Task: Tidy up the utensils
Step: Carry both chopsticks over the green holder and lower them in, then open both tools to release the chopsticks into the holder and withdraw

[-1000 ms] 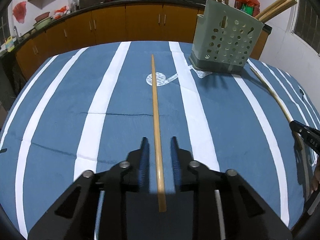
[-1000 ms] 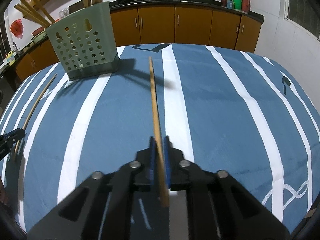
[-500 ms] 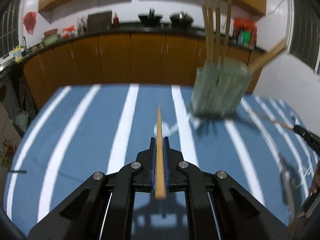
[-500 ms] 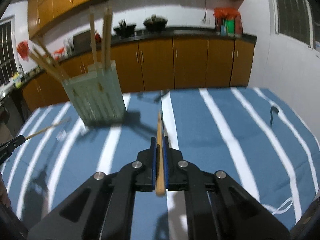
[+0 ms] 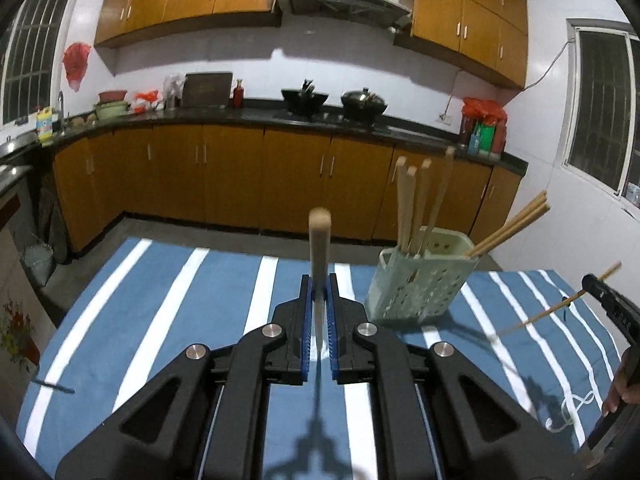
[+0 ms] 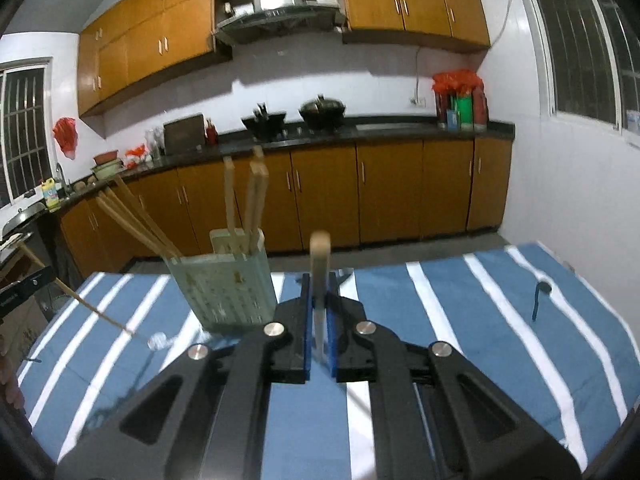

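Left tongs (image 5: 319, 292) and right tongs (image 6: 319, 292) are each clamped on a thin wooden chopstick (image 5: 319, 248) (one apiece (image 6: 319, 264)), raised above the blue white-striped desk (image 5: 160, 300). Pale green perforated plastic holder (image 5: 416, 284) sits right of centre, open cloth around it.

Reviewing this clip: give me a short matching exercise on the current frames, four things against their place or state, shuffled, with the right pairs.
Things:
1. left gripper
2. green holder
3. striped cloth
4. black pots

Places or states:
A. spread over the table
B. on the far counter
C. shut on a chopstick
D. standing on the cloth with chopsticks inside

Pairs: 1-C, 2-D, 3-A, 4-B. The right gripper is likewise shut on a chopstick.
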`<state>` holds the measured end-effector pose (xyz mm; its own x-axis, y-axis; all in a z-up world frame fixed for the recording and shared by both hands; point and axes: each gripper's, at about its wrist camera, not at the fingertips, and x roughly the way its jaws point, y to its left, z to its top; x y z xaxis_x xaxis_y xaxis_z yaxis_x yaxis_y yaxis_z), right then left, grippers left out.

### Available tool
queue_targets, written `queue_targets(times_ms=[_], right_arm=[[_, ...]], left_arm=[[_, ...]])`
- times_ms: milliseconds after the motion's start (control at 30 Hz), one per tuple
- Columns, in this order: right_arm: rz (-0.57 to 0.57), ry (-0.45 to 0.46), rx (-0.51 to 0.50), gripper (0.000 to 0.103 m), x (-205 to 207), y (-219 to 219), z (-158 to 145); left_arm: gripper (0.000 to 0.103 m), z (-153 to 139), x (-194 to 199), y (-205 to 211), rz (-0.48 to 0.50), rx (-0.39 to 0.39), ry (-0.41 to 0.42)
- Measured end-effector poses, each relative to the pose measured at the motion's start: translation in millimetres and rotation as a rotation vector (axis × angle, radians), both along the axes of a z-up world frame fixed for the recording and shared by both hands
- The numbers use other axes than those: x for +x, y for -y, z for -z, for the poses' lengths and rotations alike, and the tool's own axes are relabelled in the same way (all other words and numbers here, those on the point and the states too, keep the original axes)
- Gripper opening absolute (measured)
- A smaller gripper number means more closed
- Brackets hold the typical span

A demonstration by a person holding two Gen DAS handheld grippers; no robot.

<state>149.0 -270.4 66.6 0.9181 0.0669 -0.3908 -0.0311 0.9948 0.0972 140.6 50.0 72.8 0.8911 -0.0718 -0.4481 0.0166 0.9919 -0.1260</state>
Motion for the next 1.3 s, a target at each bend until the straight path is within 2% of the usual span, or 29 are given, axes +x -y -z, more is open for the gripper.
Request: queue_targets(times_ms=[267,533,833,1033,1300], right_arm=[[-0.065,0.147,-0.011,0.008,-10,-15,-57],[-0.117,0.216,0.020,0.008,-8,-32,-84],[-0.105,0.341,0.116,0.008,24,-36,-117],[-0.088,0.386,0.158,0.008,58,-36,-124],[-0.095,0.350,0.114,0.008,94,-51,-99]], left_arm=[[0.007,-39,-3,22,0.067,0.000,0.101],[0.007,-65,6,47,0.120,-0.026,0.170],[0.007,-108,30,67,0.123,-0.074,0.318],[0.007,-108,54,73,0.084,-0.074,0.360],[0.007,-82,82,78,0.072,-0.071,0.333]])
